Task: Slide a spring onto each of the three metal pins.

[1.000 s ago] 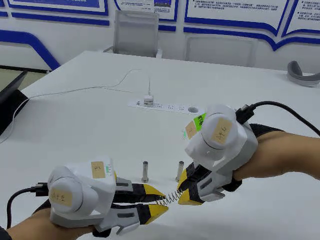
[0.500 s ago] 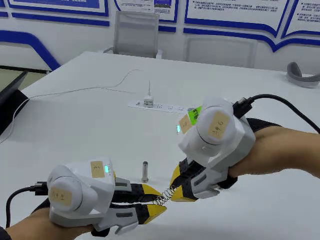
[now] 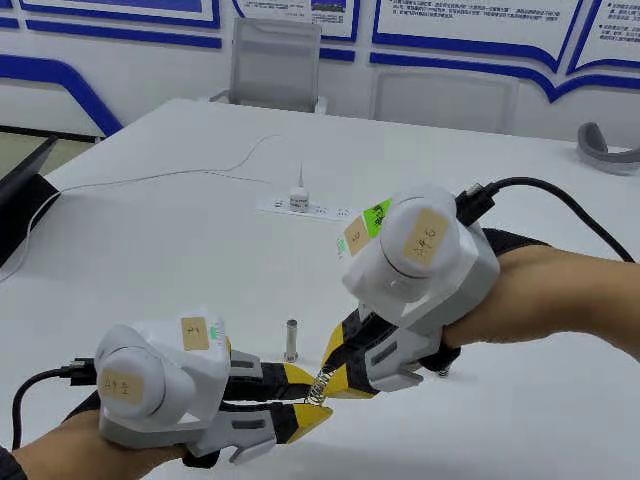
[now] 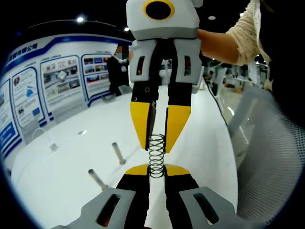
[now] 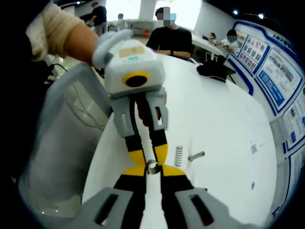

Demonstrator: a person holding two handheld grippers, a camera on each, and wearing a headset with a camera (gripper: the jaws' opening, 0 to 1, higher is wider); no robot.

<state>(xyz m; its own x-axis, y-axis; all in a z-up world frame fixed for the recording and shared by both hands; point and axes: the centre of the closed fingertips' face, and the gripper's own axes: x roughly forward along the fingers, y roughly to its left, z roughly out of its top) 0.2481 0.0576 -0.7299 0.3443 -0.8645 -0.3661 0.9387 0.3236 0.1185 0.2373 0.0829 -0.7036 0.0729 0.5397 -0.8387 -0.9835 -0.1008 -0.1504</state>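
Left gripper (image 4: 156, 172) and right gripper (image 5: 152, 168) meet tip to tip above the white table (image 3: 180, 250). Each has its jaws narrowed onto one end of the same spring (image 4: 156, 153), held clear of the surface. Metal pin (image 3: 291, 340) stands upright just beyond. Second spring (image 5: 178, 155) lies near another pin (image 5: 196, 155).
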